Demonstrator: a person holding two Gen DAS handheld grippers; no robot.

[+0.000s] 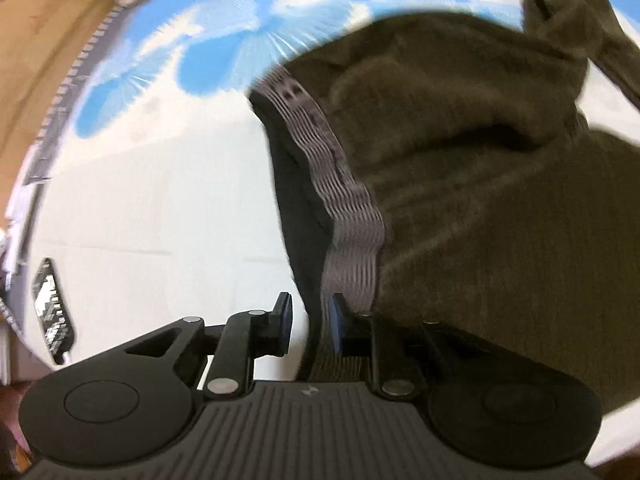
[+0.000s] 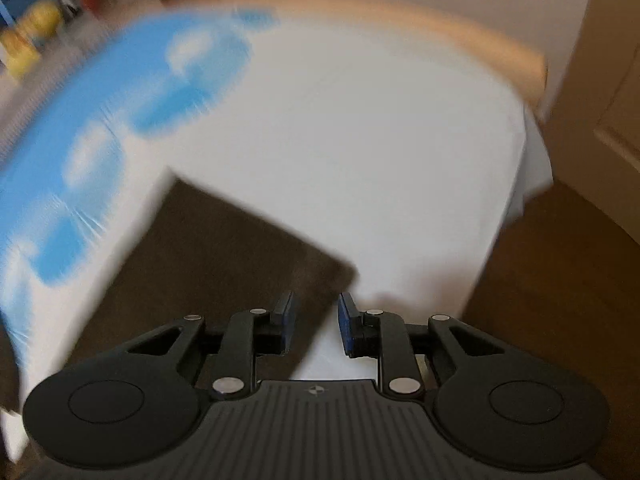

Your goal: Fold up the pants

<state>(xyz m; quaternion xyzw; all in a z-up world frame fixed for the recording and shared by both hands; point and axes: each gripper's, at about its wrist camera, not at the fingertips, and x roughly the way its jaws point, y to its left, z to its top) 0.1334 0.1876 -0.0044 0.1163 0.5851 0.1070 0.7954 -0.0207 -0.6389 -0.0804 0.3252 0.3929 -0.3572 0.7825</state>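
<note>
I had the left gripper [image 1: 310, 320] astride the waistband [image 1: 352, 216] of the pants [image 1: 480, 200], jaws slack (a gap showed). My right gripper [image 2: 316, 320] hung equally unclenched over the hem corner [image 2: 336, 268], probably to pair both ends

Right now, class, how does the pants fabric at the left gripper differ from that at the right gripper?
At the left gripper the pants show a grey ribbed waistband; at the right gripper, only a plain brown corner. Left gripper's fabric is bunched in folds; right gripper's lies flat. Shared: both grippers' jaws stand slightly apart with cloth between, not clamped.

White-and-blue covered table [image 2: 360, 160], brown pants [image 1: 480, 200] on it
</note>
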